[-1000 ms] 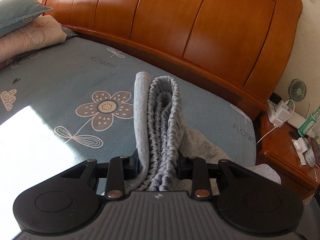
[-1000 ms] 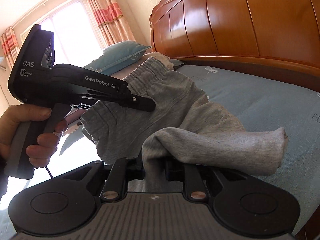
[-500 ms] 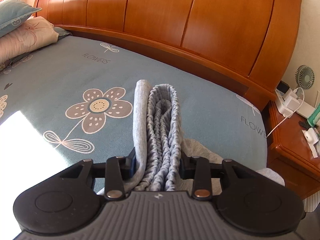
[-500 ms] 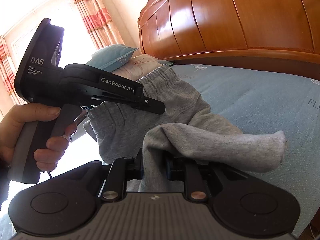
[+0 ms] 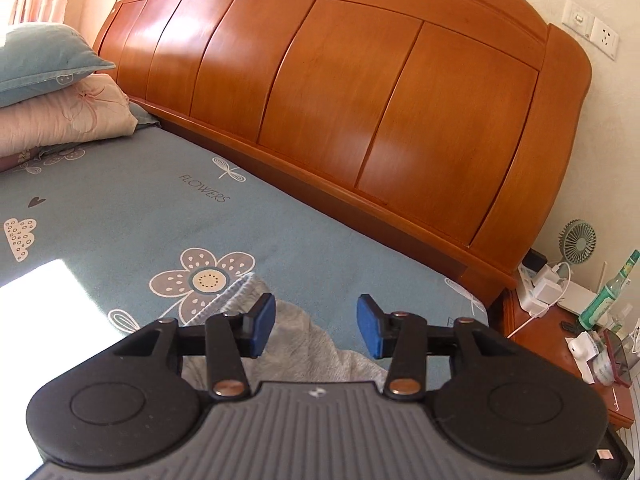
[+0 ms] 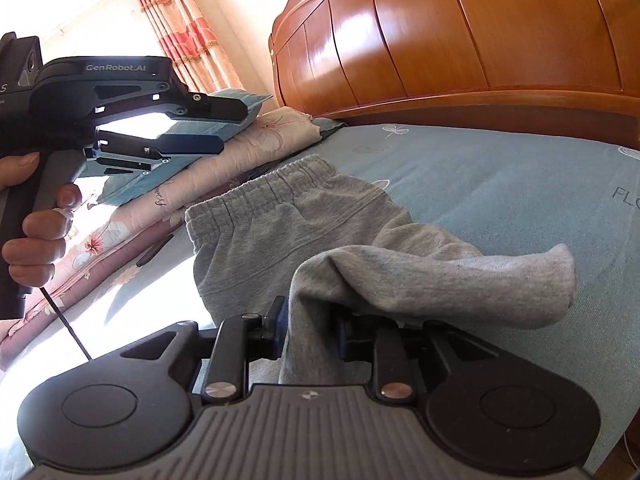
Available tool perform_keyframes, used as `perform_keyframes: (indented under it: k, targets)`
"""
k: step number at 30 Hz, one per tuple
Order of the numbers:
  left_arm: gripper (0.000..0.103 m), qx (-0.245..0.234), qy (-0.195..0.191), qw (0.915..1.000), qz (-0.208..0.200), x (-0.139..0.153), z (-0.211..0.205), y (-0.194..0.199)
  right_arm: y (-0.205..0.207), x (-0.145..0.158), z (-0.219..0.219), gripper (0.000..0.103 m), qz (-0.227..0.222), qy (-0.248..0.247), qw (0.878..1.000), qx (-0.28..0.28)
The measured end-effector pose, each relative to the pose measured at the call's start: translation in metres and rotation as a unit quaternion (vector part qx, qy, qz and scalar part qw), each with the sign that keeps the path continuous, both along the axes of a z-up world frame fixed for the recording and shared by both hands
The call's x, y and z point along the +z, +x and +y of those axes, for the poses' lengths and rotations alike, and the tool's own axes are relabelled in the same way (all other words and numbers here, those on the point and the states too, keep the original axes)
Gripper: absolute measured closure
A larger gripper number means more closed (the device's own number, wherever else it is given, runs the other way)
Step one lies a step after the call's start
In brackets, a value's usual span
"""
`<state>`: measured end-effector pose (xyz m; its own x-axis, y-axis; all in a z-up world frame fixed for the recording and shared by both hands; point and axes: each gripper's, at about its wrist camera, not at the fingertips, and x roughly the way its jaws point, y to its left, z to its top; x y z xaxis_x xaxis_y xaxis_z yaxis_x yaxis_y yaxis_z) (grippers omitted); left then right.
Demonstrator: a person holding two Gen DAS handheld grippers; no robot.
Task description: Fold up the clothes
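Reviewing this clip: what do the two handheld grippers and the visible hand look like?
Both grippers are matte black with round pivot housings, a ribbed grey centre plate, silver rivets and blue pads. The left gripper, seen from the side, has a pistol grip, white "GenRobot.AI" lettering and a thin black cable. The left hand is bare; no sleeve visible. The right gripper matches.

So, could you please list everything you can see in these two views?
trousers: one, grey, on the bed, one end in the right gripper
bed sheet: one, blue with flowers
headboard: one, orange wood
pillows: two, blue on pink, left by headboard
curtain: red and cream, at window
nightstand: one, wood, right of bed
fan: one, green, on nightstand
bottle: one, green, on nightstand
wall sockets: two, white
left gripper: black, jaws open
right gripper: black, jaws shut on trousers
left hand: one
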<state>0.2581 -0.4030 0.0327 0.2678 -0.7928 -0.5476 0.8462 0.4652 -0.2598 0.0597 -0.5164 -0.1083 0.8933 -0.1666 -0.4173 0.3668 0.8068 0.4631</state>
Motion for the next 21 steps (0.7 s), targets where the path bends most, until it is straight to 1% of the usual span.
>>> perform_keyframes:
  k: [3, 6, 8, 9, 10, 12, 16, 20, 21]
  targets:
    - [0.055, 0.001, -0.005, 0.9999, 0.008, -0.002, 0.019, -0.010, -0.002, 0.002, -0.003, 0.070, 0.002, 0.007, 1.000, -0.003]
    - [0.052, 0.003, 0.009, 0.9998, 0.016, -0.014, 0.037, -0.022, -0.004, 0.002, -0.005, 0.066, 0.006, 0.017, 1.000, -0.007]
    - [0.052, 0.007, 0.024, 0.9996, 0.016, -0.024, 0.049, -0.032, -0.006, 0.003, -0.005, 0.060, 0.009, 0.024, 1.000, -0.007]
    - [0.051, 0.010, 0.032, 0.9993, 0.016, -0.030, 0.056, -0.037, -0.006, 0.004, -0.005, 0.054, 0.010, 0.027, 1.000, -0.007]
    - [0.051, 0.012, 0.039, 0.9990, 0.016, -0.036, 0.063, -0.043, -0.008, 0.005, -0.005, 0.050, 0.013, 0.030, 0.999, -0.009]
    - [0.051, 0.018, 0.049, 0.9984, 0.023, -0.046, 0.078, -0.052, -0.009, 0.006, -0.006, 0.047, 0.021, 0.036, 0.999, -0.014]
    - [0.051, 0.026, 0.057, 0.9973, 0.039, -0.060, 0.105, -0.067, -0.024, 0.010, -0.002, 0.046, 0.035, 0.047, 0.998, -0.030]
    - [0.050, 0.033, 0.054, 0.9970, 0.045, -0.062, 0.125, -0.078, -0.047, 0.017, 0.002, 0.046, 0.034, 0.045, 0.998, -0.038]
    - [0.049, 0.035, 0.052, 0.9970, 0.047, -0.061, 0.129, -0.079, -0.053, 0.020, 0.002, 0.046, 0.032, 0.044, 0.998, -0.039]
